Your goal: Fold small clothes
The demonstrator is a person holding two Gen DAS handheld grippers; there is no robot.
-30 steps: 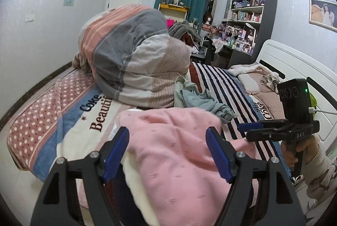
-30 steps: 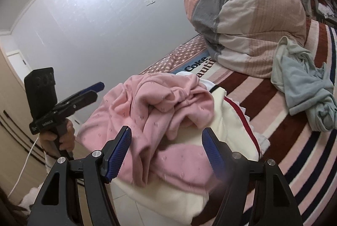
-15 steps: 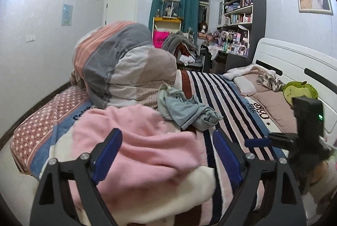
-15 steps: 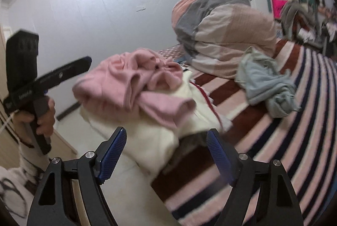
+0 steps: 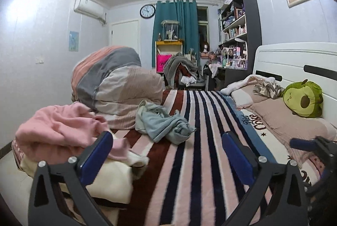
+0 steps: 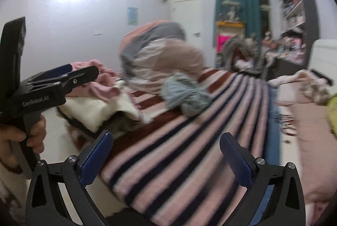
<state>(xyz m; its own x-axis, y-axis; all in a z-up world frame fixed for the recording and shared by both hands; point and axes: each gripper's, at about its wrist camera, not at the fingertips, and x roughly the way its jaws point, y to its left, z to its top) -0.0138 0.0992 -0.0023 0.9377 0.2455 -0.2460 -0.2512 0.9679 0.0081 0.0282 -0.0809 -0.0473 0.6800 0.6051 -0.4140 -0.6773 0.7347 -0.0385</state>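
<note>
My left gripper [image 5: 167, 153] was opening, jaws wide apart with only striped blanket [image 5: 195, 141] between them. My right gripper [image 6: 166, 155] was likewise opening, nothing between its pads; that view was blurred. Broad bare stretch of plush, ribbed-looking blanket lay ahead of both, running toward the white headboard [image 5: 294, 63]. The bed's near-left corner was crowded: a soft pink knit garment [image 5: 61, 127] slumped on a thick cream garment [image 5: 109, 179], overhanging the edge above the floor. A crumpled grey-green garment [image 5: 162, 122] lay mid-bed, touching the bulky rolled duvet [image 5: 113, 87]. A round green plush toy [image 5: 303, 99] sat on the pillows.
</note>
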